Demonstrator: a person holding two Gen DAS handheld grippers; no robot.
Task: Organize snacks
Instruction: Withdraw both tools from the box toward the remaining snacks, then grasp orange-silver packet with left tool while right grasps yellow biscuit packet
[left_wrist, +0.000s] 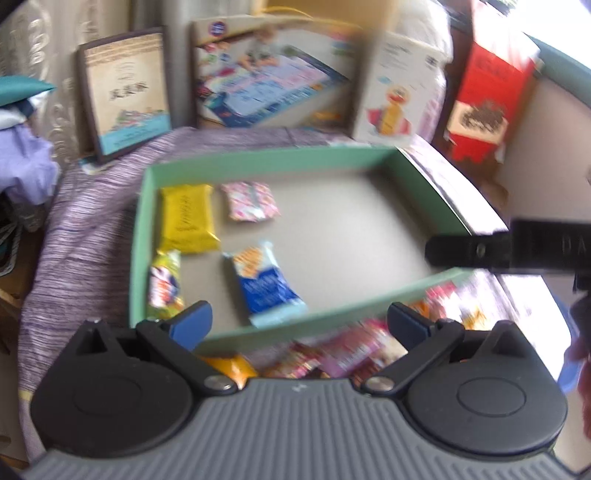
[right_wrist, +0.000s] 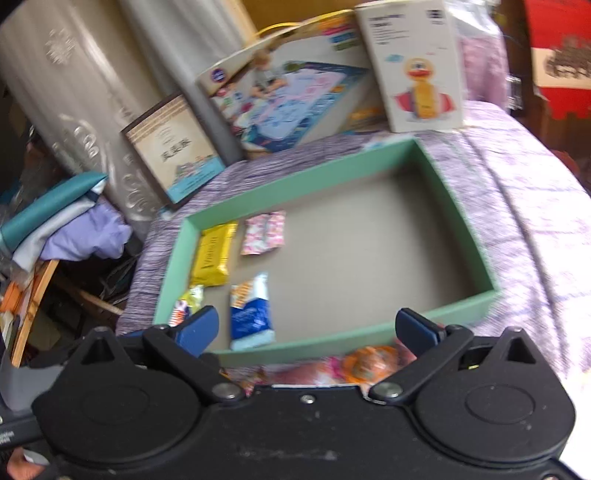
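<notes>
Green tray (right_wrist: 255, 192) holds four snacks; both grippers (left_wrist: 299, 325) (right_wrist: 306, 326) have fingers released, empty, so grab loose packets (left_wrist: 351, 354) singly, line them up.

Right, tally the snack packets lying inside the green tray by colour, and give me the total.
In the green tray:
Yellow packet: 1
Pink and white packet: 1
Blue and white packet: 1
Yellow-green packet with red and blue print: 1
Total: 4
More packets lie outside the near wall, too blurred to count.
</notes>
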